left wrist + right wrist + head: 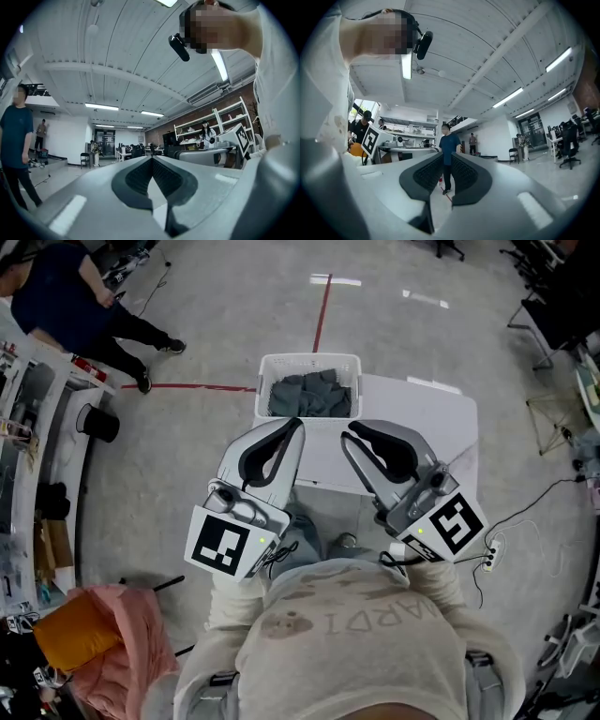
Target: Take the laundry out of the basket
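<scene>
Dark grey laundry [309, 396] heaped in the white basket [308, 357], at 12 o'clock in the head view, on the far-left part of a white table [422, 423]. Fills the basket nearly rim to rim, with the heap's long axis running 9 to 3. None of it out yet, by the look of things.

Left gripper [298, 424]: tips pressed together, nothing between them. Hangs just short of the basket's near rim, nose toward 12 to 1 o'clock, with the laundry straight ahead of it.

Right gripper [346, 434]: pads [429, 173] a narrow slit apart, only the room showing through, so empty too. Sits by the basket's near-right corner, nose toward 11 o'clock, with the heap ahead and slightly left.

Both tilted upward: ceiling and far room in each gripper view, no basket, no cloth.

Hardly a difference in reach; left looks a shade nearer and better centred on the heap. Likely calls for tipping a nose down over the near rim, spreading the jaws wide, then closing on a fold near the top of the pile. Risk of snagging the rim rather than cloth if lowered too close in.
</scene>
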Available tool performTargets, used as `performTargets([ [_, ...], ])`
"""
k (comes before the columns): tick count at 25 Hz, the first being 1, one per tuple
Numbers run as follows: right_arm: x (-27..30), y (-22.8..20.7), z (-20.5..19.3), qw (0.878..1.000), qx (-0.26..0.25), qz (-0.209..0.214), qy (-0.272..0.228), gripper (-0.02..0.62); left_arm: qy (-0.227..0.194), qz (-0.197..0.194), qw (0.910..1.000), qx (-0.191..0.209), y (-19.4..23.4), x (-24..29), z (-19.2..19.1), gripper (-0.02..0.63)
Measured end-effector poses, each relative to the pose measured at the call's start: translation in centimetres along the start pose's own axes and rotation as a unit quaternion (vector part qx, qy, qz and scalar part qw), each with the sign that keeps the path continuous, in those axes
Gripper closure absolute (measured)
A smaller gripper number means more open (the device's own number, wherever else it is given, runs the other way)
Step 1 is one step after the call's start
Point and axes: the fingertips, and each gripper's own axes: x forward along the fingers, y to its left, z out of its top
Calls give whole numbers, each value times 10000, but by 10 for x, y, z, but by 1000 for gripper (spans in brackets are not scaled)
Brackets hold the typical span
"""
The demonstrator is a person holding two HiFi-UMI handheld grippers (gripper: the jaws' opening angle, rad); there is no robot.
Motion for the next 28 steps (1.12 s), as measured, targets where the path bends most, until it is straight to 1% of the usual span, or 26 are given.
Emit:
performTargets([
  [3,19,-9,-4,9999,12,-149,-8,520,53,-148,9999,-28,19,8,-7,606],
  [12,103,-33,-18,9970,-79,-769,27,516,109,-843,9964,-33,99,29,-27,606],
  [17,159,-50,-18,9937,-157,-1108,-44,515,-45,-1226,9924,63,153,41,-28,606],
  [19,178,-54,-19,9920,-191,-1248,-32,515,-37,-1376,9905,1,171,42,-31,606],
  [22,197,-58,-22,9891,-259,-1451,53,515,-13,-1544,9879,-140,194,44,-38,606],
  [24,206,-61,-26,9875,-299,-1539,164,514,6,-1580,9872,-194,208,47,-44,606],
  [28,211,-68,-36,9840,-350,-1687,459,506,1,-1649,9858,-312,222,56,-52,606],
])
